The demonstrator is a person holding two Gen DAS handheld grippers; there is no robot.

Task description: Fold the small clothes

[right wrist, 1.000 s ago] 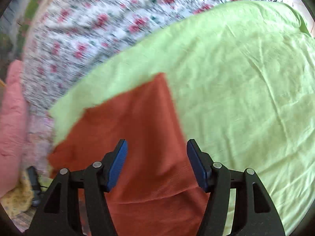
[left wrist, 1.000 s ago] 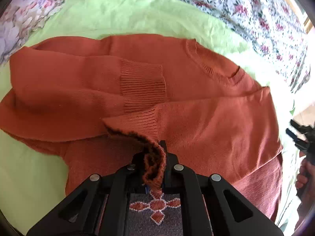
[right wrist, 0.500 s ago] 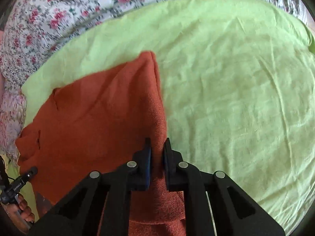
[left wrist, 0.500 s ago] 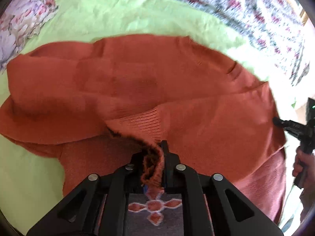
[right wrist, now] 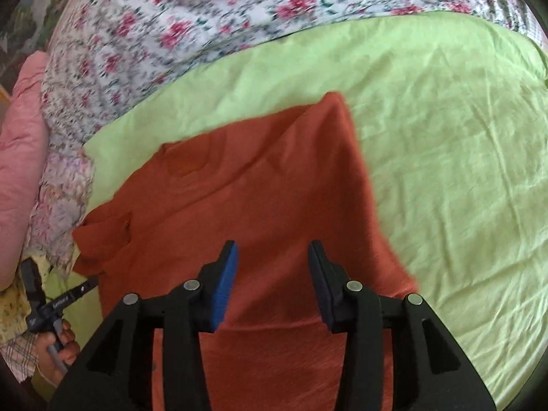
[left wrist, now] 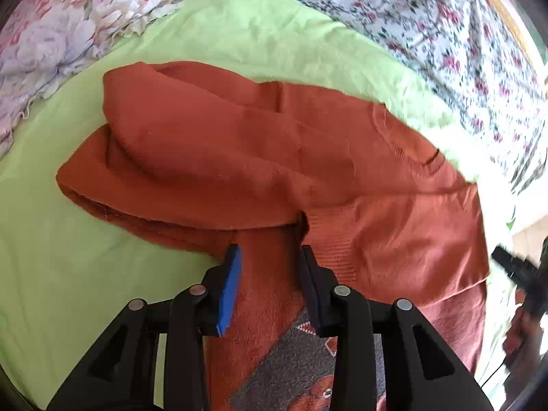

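Observation:
A rust-orange knit sweater [left wrist: 239, 150] lies partly folded on a green sheet [left wrist: 68, 257], its upper part doubled over in a thick roll. A grey patterned patch [left wrist: 294, 363] shows on its front near the camera. My left gripper [left wrist: 269, 274] is open and empty, just above the sweater near a ribbed cuff [left wrist: 328, 239]. In the right wrist view the sweater [right wrist: 257, 205] lies flat with its neckline [right wrist: 185, 164] to the left. My right gripper [right wrist: 272, 274] is open and empty over the sweater's folded edge.
The green sheet [right wrist: 445, 171] covers a bed with a floral cover [right wrist: 205, 17] behind it. A floral pillow [left wrist: 68, 34] lies at the far left. A pink cushion [right wrist: 20, 171] sits at the left edge. The other hand-held gripper shows at each view's side [left wrist: 520, 267] [right wrist: 44, 301].
Both grippers were shut on the sweater half a second ago and have opened and let go. The sweater's upper part, sleeves hidden, has been folded over toward the bottom.

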